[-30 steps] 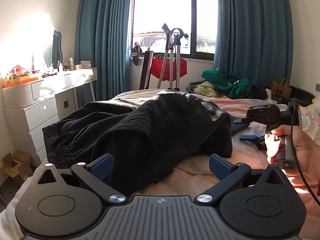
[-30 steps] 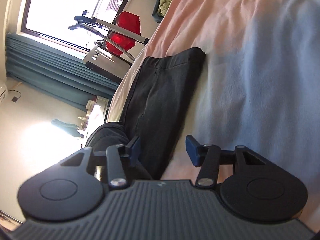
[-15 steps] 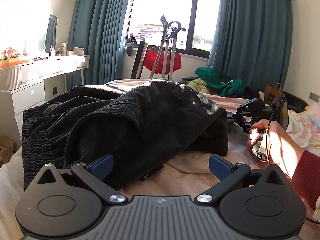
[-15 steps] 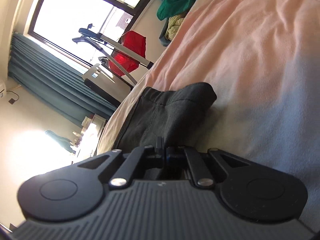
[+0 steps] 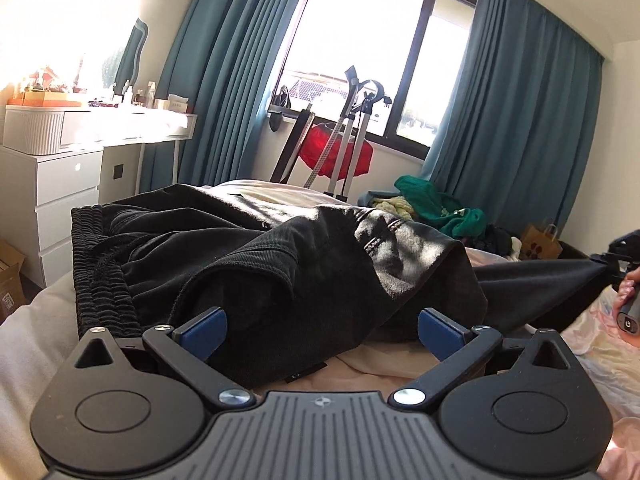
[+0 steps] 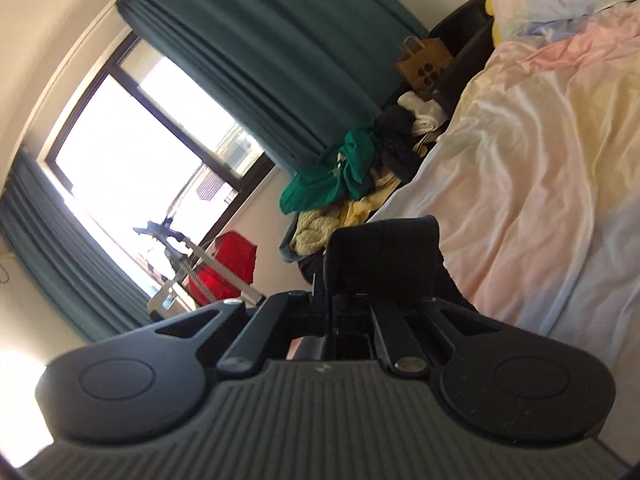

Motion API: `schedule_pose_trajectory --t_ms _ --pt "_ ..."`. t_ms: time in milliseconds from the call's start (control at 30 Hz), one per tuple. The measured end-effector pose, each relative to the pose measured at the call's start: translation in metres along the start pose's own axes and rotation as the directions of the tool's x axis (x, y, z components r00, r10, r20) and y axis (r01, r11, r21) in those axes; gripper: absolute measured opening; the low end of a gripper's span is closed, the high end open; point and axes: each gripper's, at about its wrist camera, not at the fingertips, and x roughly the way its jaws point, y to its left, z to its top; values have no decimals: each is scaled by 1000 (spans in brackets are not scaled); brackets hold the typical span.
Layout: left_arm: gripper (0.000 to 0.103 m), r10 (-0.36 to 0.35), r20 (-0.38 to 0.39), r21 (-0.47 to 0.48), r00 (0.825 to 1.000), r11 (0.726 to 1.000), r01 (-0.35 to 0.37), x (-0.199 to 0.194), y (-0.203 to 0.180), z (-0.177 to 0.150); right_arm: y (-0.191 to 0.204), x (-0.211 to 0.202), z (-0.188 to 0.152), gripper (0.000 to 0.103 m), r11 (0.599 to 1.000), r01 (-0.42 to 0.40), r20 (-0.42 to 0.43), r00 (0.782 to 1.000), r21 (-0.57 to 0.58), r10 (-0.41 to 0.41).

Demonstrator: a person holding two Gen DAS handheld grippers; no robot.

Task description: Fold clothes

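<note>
Black trousers (image 5: 280, 264) pinched in right claw (image 6: 330, 300); left claw (image 5: 320, 334) spread.

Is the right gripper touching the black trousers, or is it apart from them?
Touching. In the right wrist view the right gripper is shut on a fold of the black trousers; the left wrist view shows that cloth pulled taut toward it.

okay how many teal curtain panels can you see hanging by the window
2. One curtain panel hangs left of the window, beside the white desk. The other curtain panel hangs right of it, behind the clothes pile. No others show; more could lie outside the frame.
</note>
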Motion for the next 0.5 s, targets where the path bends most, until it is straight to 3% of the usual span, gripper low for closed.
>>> schedule_pose_trajectory --t_ms 67,200,333,400,500 --pt "103 0 -6 -12 1000 1000 0 -5 3 2 -33 -28 28 5 996 63 103 992 70 -70" --pt "103 -20 -36 -60 999 998 17 -8 11 4 -99 -75 55 5 967 194 228 946 165 -229" --pt "103 -43 -95 -197 994 980 24 1 30 7 -152 -86 38 6 916 298 130 931 267 -340" --pt "103 -44 -107 -234 993 972 18 3 37 7 -172 -87 24 6 868 346 51 920 357 -388" --pt "103 -48 -128 -282 991 959 10 5 46 6 -177 -93 16 7 826 350 2 920 442 -391"
